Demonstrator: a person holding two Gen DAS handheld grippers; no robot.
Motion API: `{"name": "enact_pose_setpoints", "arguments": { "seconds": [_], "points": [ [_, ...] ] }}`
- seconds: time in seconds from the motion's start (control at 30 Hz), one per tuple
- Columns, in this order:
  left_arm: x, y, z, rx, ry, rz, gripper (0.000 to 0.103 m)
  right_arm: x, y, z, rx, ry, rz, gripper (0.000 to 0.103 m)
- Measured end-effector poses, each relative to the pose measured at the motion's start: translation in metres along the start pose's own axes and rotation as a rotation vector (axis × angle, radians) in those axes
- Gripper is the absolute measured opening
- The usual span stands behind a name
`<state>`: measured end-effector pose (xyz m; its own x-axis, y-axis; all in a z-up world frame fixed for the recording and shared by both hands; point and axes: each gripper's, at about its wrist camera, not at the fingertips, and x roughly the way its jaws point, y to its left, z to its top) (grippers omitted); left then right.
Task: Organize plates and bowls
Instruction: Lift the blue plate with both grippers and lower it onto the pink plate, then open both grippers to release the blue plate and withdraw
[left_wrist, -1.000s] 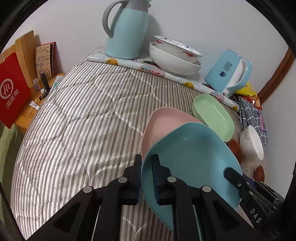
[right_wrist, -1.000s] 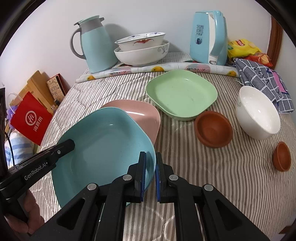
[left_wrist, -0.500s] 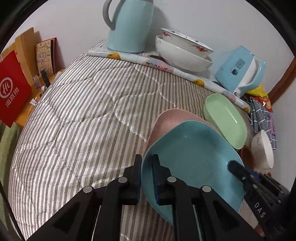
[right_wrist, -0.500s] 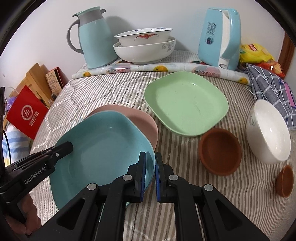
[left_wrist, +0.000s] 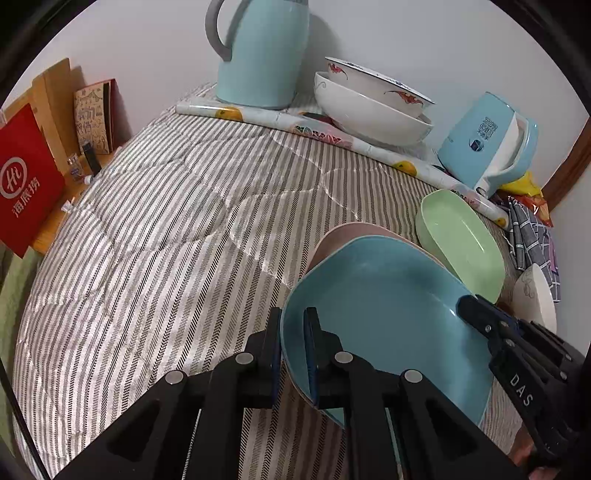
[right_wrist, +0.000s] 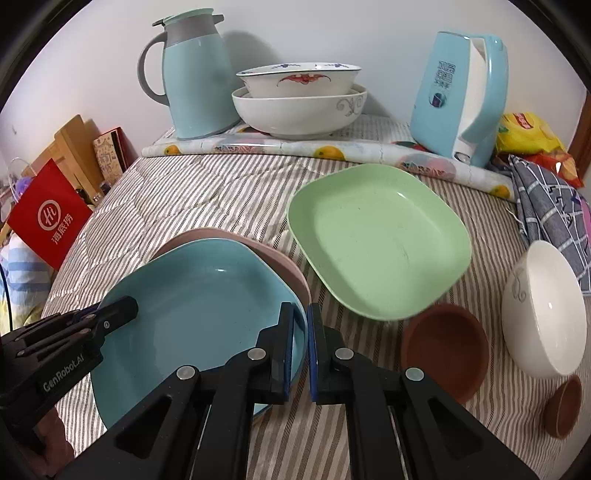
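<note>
Left gripper (left_wrist: 293, 349): I have it pinching the blue plate's (left_wrist: 388, 310) near rim.
Right gripper (right_wrist: 300, 345): clamped on the opposite rim (same plate).
Blue plate: I see it over the pink plate (right_wrist: 280, 266), mid-bedspread (left_wrist: 166, 229).
Green plate (right_wrist: 376, 240): just beside, toward the back edge.

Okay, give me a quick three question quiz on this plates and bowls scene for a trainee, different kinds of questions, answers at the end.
1. True or false: the left gripper and right gripper both clamp the rim of the square blue plastic plate.
2. Which plate lies directly beneath the blue plate? A) square green plastic plate B) square pink plastic plate C) neither
3. Fill in: the two white ceramic serving bowls by the wall are ____ one inside the other.

Key: 1 true. 2 B. 3 nested.
</note>
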<state>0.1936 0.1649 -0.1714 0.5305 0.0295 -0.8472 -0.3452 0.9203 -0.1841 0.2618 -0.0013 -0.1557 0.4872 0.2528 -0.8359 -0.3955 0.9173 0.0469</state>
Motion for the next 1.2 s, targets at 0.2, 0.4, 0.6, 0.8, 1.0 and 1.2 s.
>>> {"name": "enact_pose_setpoints", "arguments": {
  "seconds": [0.2,0.4,0.6,0.8,1.0,1.2],
  "points": [
    [0.002,0.001,0.0,-0.003,-0.013,0.003,0.012,0.006,0.001,0.006,-0.017,-0.021,0.002,0.008],
    [0.005,0.002,-0.002,-0.01,0.009,-0.016,0.012,0.013,0.001,0.01,-0.012,-0.03,0.006,0.011],
    [-0.002,0.003,-0.005,-0.01,0.019,-0.017,0.013,0.003,0.003,0.009,-0.024,-0.053,-0.006,0.015],
    [-0.02,0.007,-0.011,-0.011,0.004,0.012,0.029,-0.03,-0.001,0.004,-0.003,-0.114,-0.003,0.038],
    [-0.047,0.006,-0.016,0.006,-0.031,0.039,0.036,-0.071,-0.012,-0.013,0.026,-0.17,-0.024,0.051],
    [-0.074,-0.012,-0.019,0.051,-0.075,0.04,0.041,-0.103,-0.034,-0.029,0.076,-0.202,-0.057,0.063]
  ]
}}
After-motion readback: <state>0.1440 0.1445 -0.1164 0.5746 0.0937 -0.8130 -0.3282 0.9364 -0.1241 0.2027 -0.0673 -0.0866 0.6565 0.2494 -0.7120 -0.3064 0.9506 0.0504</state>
